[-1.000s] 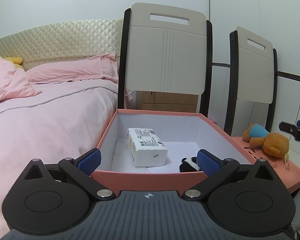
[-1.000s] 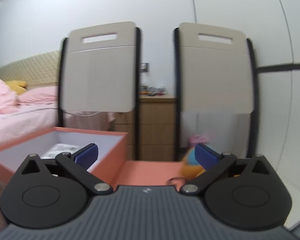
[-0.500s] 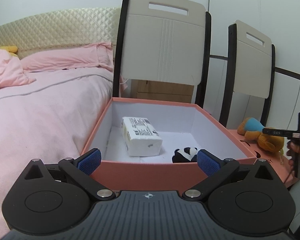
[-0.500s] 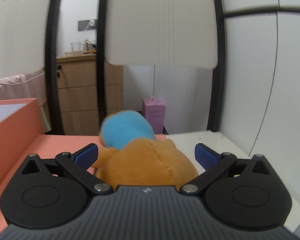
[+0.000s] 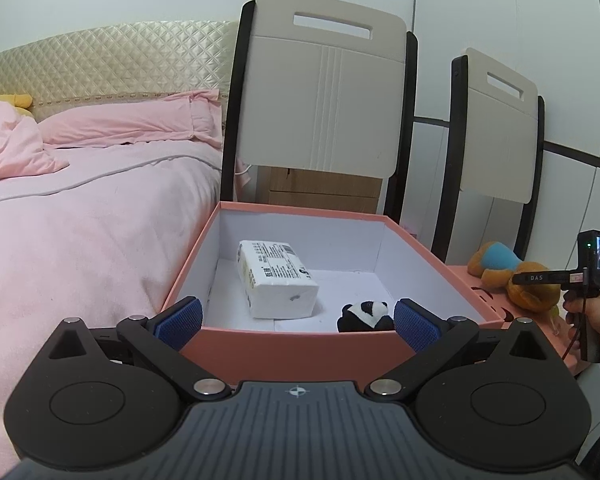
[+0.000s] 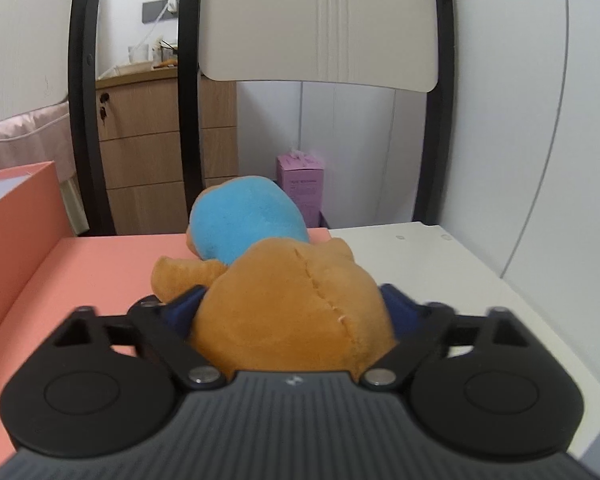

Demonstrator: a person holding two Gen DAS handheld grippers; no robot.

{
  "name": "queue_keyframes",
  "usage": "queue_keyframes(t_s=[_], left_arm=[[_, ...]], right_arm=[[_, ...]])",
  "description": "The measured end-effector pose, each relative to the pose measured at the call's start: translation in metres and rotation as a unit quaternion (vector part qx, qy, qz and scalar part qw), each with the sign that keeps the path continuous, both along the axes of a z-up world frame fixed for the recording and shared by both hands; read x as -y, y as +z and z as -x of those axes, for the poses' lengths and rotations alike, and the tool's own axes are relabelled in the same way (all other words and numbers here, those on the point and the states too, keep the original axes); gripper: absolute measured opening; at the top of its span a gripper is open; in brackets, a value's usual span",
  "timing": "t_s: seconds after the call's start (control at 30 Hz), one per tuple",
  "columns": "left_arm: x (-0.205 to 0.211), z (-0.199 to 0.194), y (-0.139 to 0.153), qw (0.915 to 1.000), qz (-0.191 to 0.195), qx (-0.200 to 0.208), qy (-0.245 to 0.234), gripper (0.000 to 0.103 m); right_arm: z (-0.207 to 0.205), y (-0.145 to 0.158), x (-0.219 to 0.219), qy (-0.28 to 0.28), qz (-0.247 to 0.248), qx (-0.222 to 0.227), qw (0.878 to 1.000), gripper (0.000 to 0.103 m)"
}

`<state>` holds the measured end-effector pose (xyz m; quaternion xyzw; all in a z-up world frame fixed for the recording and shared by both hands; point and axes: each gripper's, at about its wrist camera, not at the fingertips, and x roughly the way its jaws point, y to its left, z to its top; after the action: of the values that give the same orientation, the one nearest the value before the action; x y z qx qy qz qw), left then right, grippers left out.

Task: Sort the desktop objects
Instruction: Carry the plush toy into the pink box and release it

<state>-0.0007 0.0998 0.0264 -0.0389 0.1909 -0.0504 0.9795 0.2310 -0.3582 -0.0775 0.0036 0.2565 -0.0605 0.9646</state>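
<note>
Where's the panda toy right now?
In the left wrist view the panda toy lies inside the pink box, at its near right corner, just right of the white tissue pack.

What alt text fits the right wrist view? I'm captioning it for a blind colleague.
The right gripper closes on an orange plush with a blue head, lying on a pink lid. An open pink box stands at left; chair backs and wooden drawers are behind.
</note>
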Motion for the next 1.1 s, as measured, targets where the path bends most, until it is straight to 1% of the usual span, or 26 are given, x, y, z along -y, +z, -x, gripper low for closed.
queue_keyframes(t_s=[0.1,0.17,0.23,0.3,0.4,0.47,0.57,0.67,0.73,0.8,0.9,0.97,1.03,1.1], left_arm=[[0.001,0.001,0.002,1.0,-0.001,0.006,0.003,0.103],[0.003,0.002,0.002,0.9999,-0.004,0.009,0.002,0.103],[0.005,0.003,0.003,0.9999,-0.006,0.011,0.001,0.103],[0.005,0.002,0.003,0.9999,-0.006,0.011,0.001,0.103],[0.006,0.002,0.003,0.9999,-0.007,0.012,0.002,0.103],[0.006,0.003,0.003,0.9998,-0.007,0.016,0.003,0.103],[0.005,0.004,0.004,0.9997,-0.008,0.021,0.006,0.103],[0.003,0.004,0.005,0.9998,-0.001,0.019,0.005,0.103],[0.0,0.003,0.005,0.9998,0.011,0.016,0.002,0.103],[-0.004,0.003,0.006,0.9995,0.028,0.012,0.001,0.103],[-0.006,0.002,0.007,0.9995,0.027,0.012,0.012,0.103],[-0.007,0.001,0.007,0.9995,0.025,0.011,0.017,0.103],[-0.008,0.001,0.008,0.9994,0.025,0.012,0.02,0.103],[-0.009,0.001,0.009,0.9993,0.027,0.014,0.022,0.103]], right_arm=[[0.008,0.009,-0.001,-0.033,-0.006,0.001,0.999,0.073],[0.017,0.015,-0.003,-0.06,-0.015,0.01,0.998,0.073],[0.03,0.024,-0.01,-0.07,-0.017,0.03,0.997,0.073],[0.044,0.034,-0.021,-0.066,-0.022,0.06,0.996,0.073],[0.063,0.048,-0.04,-0.046,-0.043,0.103,0.993,0.073],[0.074,0.056,-0.054,-0.023,-0.062,0.121,0.99,0.073],[0.083,0.073,-0.08,0.017,-0.081,0.14,0.987,0.073],[0.08,0.093,-0.114,0.065,-0.075,0.146,0.984,0.073],[0.071,0.109,-0.14,0.103,-0.074,0.134,0.983,0.073],[0.056,0.125,-0.171,0.143,-0.063,0.102,0.982,0.073],[0.025,0.139,-0.217,0.198,-0.047,0.051,0.978,0.073],[0.005,0.14,-0.247,0.218,-0.019,0.019,0.975,0.073],[-0.01,0.135,-0.276,0.23,0.011,-0.007,0.973,0.073],[-0.025,0.126,-0.299,0.241,0.028,-0.036,0.97,0.073]])
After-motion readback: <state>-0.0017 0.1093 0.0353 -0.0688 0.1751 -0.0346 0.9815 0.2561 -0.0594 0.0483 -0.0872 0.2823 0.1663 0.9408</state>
